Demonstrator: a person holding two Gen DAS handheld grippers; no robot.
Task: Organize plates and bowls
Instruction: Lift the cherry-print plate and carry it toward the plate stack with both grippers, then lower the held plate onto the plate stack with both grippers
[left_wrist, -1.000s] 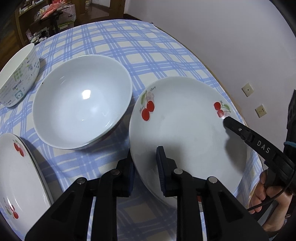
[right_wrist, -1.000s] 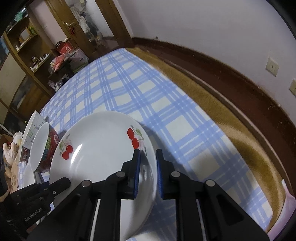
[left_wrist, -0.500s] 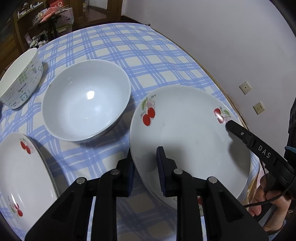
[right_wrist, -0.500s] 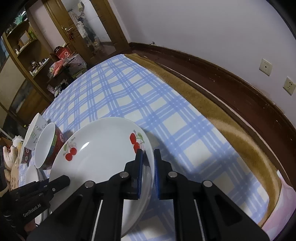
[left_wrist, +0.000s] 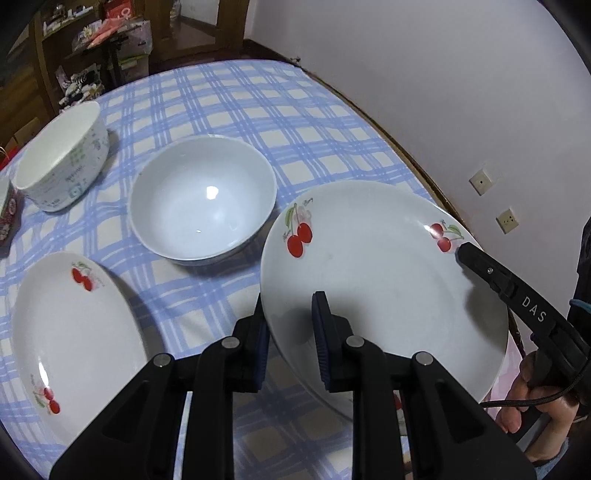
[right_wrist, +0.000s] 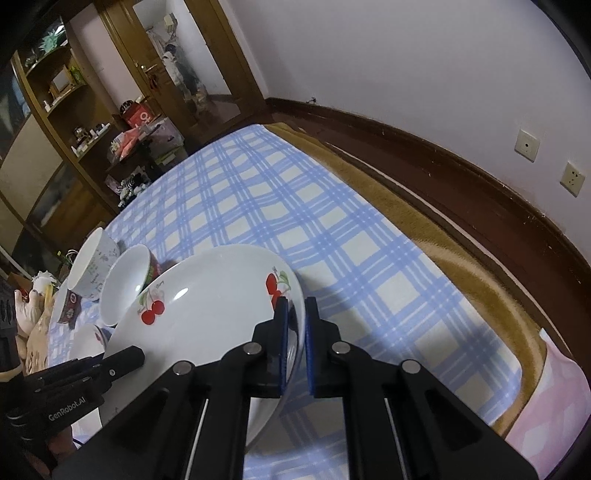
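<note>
A white plate with cherry prints (left_wrist: 376, 280) hangs tilted just above the blue checked tablecloth (left_wrist: 258, 110), its shadow on the cloth below. My left gripper (left_wrist: 290, 321) is shut on its near rim, one pad under the edge and one on the inner face. My right gripper (right_wrist: 295, 321) is shut on the opposite rim beside a cherry print, and its finger (left_wrist: 480, 266) shows there in the left wrist view. From the right wrist view, the plate (right_wrist: 207, 310) fills the lower left, with the left gripper (right_wrist: 125, 360) at its far edge.
A plain white bowl (left_wrist: 203, 199) stands left of the held plate. A second cherry plate (left_wrist: 74, 339) lies at the near left, a patterned bowl (left_wrist: 59, 170) at the far left. The table's right edge (right_wrist: 461, 258) runs along a wall with sockets. A hand (left_wrist: 532, 406) holds the right gripper.
Both grippers have risen with the plate held between them, so the bowls and cloth look farther off. The right gripper's jaws have narrowed onto the rim.
</note>
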